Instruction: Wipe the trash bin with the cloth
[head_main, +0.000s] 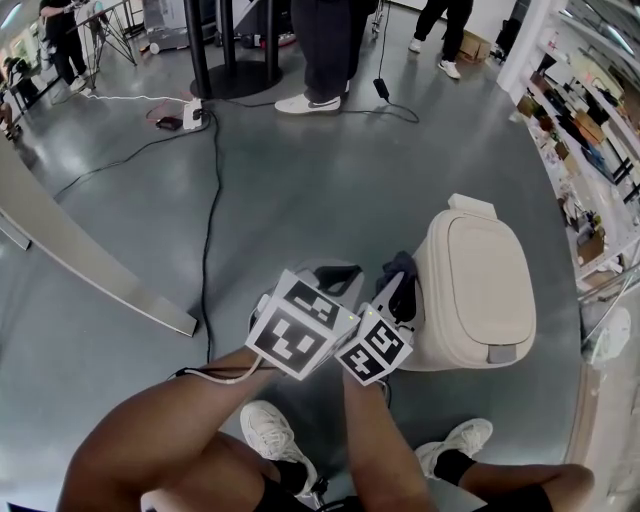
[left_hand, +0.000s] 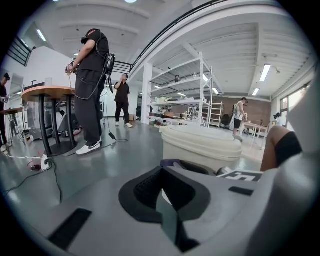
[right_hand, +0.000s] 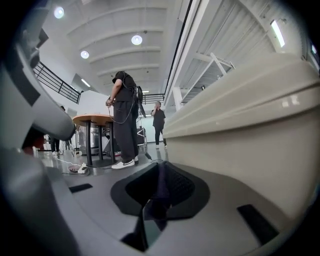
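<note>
A beige trash bin (head_main: 478, 285) with its lid closed stands on the grey floor, right of both grippers. My right gripper (head_main: 401, 283) is shut on a dark cloth (head_main: 398, 266), which it holds at the bin's left side. In the right gripper view the cloth (right_hand: 161, 186) is a thin dark strip pinched between the pads, with the bin's wall (right_hand: 250, 145) close on the right. My left gripper (head_main: 338, 274) hovers just left of the right one. Its jaws meet at the tip (left_hand: 162, 168) with nothing between them, and the bin (left_hand: 202, 145) lies ahead.
A black cable (head_main: 210, 200) runs across the floor to a power strip (head_main: 192, 115). A person's legs (head_main: 320, 50) and a round table base (head_main: 235, 78) stand beyond. Shelving (head_main: 590, 120) lines the right side, and a curved metal rail (head_main: 90, 262) the left. My shoes (head_main: 268, 430) are below.
</note>
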